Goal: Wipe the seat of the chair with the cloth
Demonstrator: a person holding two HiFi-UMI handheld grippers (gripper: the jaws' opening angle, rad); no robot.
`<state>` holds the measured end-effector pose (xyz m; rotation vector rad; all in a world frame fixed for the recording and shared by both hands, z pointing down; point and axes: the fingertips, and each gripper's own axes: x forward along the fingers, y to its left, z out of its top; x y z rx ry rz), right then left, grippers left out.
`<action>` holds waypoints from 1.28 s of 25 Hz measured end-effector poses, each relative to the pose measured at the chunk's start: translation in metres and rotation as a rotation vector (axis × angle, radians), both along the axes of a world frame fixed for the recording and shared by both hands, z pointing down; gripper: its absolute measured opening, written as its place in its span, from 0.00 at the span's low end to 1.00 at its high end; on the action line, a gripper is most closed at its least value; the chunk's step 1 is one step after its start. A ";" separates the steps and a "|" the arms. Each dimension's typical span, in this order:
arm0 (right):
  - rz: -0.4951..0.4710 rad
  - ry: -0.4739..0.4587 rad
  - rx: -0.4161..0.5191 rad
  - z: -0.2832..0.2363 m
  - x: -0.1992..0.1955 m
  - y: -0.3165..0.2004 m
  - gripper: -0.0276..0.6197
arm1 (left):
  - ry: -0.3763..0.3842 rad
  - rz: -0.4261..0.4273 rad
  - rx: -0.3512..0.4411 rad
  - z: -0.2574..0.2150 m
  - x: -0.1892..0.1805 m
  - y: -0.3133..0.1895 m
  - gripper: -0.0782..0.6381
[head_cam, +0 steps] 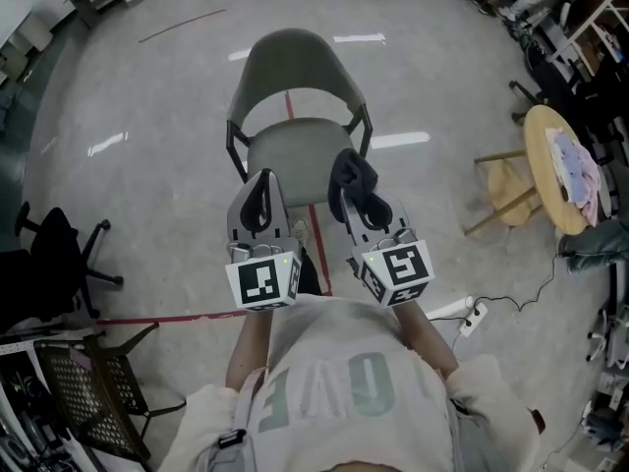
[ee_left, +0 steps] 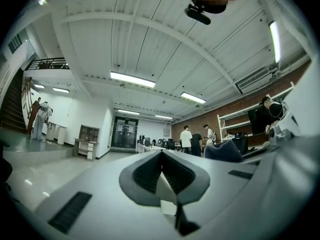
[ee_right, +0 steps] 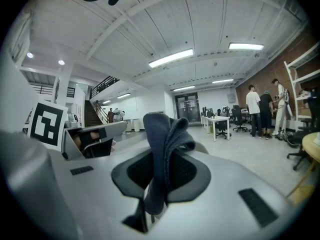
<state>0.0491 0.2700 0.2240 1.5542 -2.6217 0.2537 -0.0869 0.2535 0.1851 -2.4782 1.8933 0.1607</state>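
Note:
A grey-green chair (head_cam: 300, 106) with a curved back stands on the floor just ahead of me; its seat (head_cam: 290, 155) shows between the two grippers. My right gripper (head_cam: 360, 197) is shut on a dark blue cloth (head_cam: 354, 177), held up in the air over the seat's right front part. In the right gripper view the cloth (ee_right: 165, 149) sticks up from between the closed jaws of the right gripper (ee_right: 156, 184). My left gripper (head_cam: 257, 201) is held level beside it, over the seat's left front. The left gripper (ee_left: 162, 176) has its jaws pressed together with nothing between them.
Red tape lines (head_cam: 313, 222) run on the floor under the chair. A round wooden table (head_cam: 552, 170) with cloths stands at the right, a black office chair (head_cam: 59, 249) at the left. A white power strip (head_cam: 474, 315) lies on the floor at the lower right.

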 end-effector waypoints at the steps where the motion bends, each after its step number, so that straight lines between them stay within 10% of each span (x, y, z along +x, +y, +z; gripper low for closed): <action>1: 0.002 0.001 0.007 -0.005 -0.007 -0.019 0.13 | 0.001 0.004 0.007 -0.005 -0.006 -0.018 0.12; 17: 0.099 0.004 0.008 -0.024 -0.071 -0.242 0.13 | 0.030 0.056 0.007 -0.024 -0.082 -0.254 0.12; 32: 0.034 -0.004 -0.058 -0.012 -0.045 -0.296 0.13 | 0.029 0.030 -0.026 -0.025 -0.043 -0.301 0.12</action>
